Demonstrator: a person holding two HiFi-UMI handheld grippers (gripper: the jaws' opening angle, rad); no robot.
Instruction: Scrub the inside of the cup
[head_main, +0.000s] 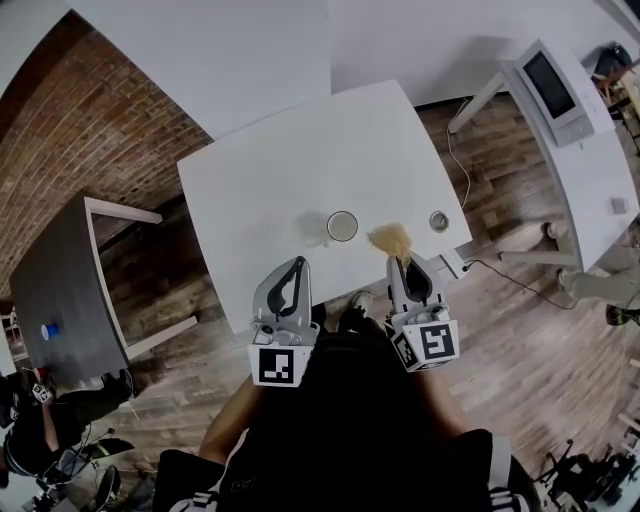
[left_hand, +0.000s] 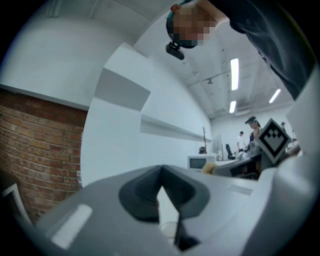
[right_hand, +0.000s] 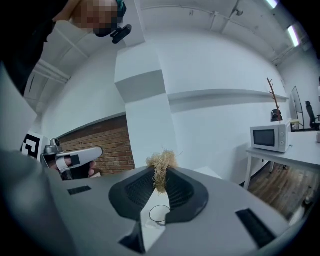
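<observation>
A clear cup (head_main: 342, 226) stands upright on the white table (head_main: 260, 190), near its front edge. My right gripper (head_main: 400, 260) is shut on a tuft of straw-coloured scrubbing fibre (head_main: 389, 238), held just right of the cup and level with it. In the right gripper view the fibre (right_hand: 161, 169) sticks up between the closed jaws, with the cup's rim (right_hand: 160, 214) below them. My left gripper (head_main: 299, 262) hangs at the table's front edge, left of the cup and short of it. Its jaws (left_hand: 161, 175) meet with nothing between them.
A small round metal object (head_main: 439, 221) lies near the table's right front corner, and a cable (head_main: 500, 268) runs along the wooden floor. A grey table (head_main: 60, 290) stands at the left. A white bench with a microwave (head_main: 550, 85) stands at the right.
</observation>
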